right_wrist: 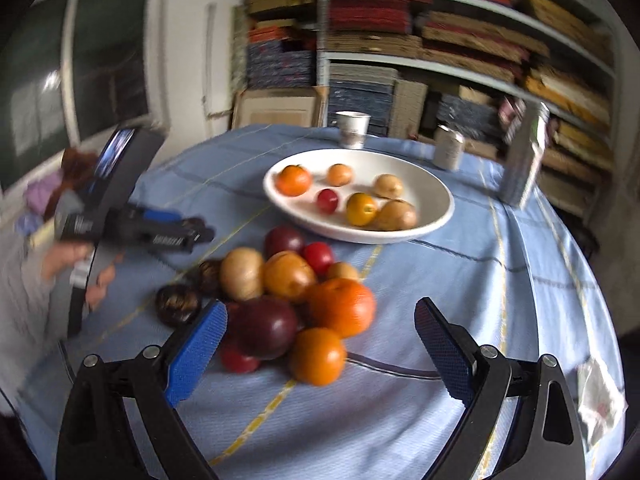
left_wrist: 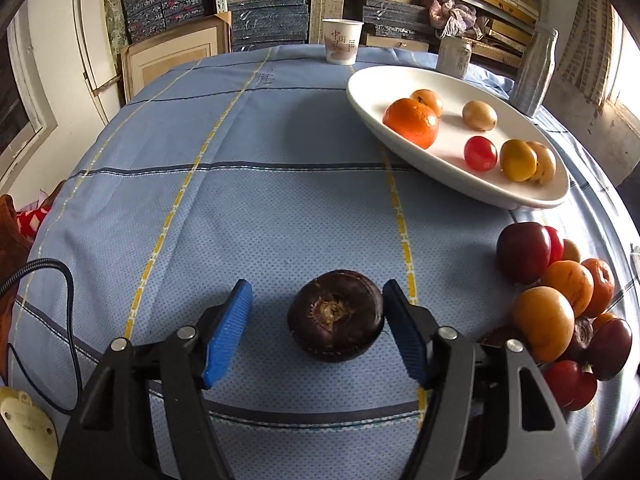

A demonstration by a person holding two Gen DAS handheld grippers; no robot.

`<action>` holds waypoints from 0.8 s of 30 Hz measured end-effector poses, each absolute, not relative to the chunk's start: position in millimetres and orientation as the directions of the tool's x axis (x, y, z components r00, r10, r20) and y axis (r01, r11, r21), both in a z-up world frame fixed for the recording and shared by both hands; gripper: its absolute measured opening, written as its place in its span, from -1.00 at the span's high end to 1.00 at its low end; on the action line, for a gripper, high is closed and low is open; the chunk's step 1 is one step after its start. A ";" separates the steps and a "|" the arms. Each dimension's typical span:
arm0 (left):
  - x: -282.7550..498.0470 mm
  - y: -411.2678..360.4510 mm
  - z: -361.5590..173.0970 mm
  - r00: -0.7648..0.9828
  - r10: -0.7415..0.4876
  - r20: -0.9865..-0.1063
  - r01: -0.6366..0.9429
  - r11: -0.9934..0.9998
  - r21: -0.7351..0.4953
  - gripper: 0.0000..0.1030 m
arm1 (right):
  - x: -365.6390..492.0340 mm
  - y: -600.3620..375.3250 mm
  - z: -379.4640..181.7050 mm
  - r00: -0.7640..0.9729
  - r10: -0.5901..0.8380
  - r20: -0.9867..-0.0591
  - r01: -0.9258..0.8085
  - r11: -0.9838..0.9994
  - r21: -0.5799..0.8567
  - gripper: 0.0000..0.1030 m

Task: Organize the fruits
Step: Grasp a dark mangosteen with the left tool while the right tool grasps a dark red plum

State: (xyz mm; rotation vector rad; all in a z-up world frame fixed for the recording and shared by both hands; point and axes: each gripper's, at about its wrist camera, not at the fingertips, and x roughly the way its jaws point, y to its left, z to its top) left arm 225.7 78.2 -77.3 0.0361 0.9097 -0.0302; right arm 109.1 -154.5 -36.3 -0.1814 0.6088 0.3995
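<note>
A dark brown round fruit [left_wrist: 336, 315] lies on the blue tablecloth [left_wrist: 260, 208] between the jaws of my left gripper [left_wrist: 316, 300]. The gripper is open; its right pad [left_wrist: 402, 332] touches the fruit, the left pad [left_wrist: 230, 332] stands apart. A white oval plate [left_wrist: 516, 194] holding an orange [left_wrist: 412, 122] and several small fruits sits far right. A heap of loose fruits [left_wrist: 560, 296] lies to the right. In the right wrist view my right gripper [right_wrist: 320, 320] is open and empty, above the heap [right_wrist: 292, 300], with the plate's rim [right_wrist: 444, 216] beyond. The left gripper's body [right_wrist: 160, 228] shows at left.
A paper cup [left_wrist: 342, 42], a can [left_wrist: 454, 56] and a grey bottle [left_wrist: 534, 68] stand at the table's far edge. Shelves of boxes fill the back wall. A black cable [left_wrist: 48, 272] hangs at the left edge. A plastic wrapper [right_wrist: 600, 400] lies at the right.
</note>
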 end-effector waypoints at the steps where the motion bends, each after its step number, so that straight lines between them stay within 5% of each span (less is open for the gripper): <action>1: 225.7 77.9 -77.2 0.613 -0.011 -0.790 0.042 0.999 0.018 -0.28 | 106.6 -149.6 -36.7 0.745 0.313 -0.589 -0.430 0.901 -0.065 -0.70; 24: 208.6 78.3 -73.8 0.624 -0.066 -0.778 0.071 0.997 -0.028 0.16 | 113.7 -125.9 -49.6 0.682 0.299 -0.668 -0.487 0.866 -0.109 0.17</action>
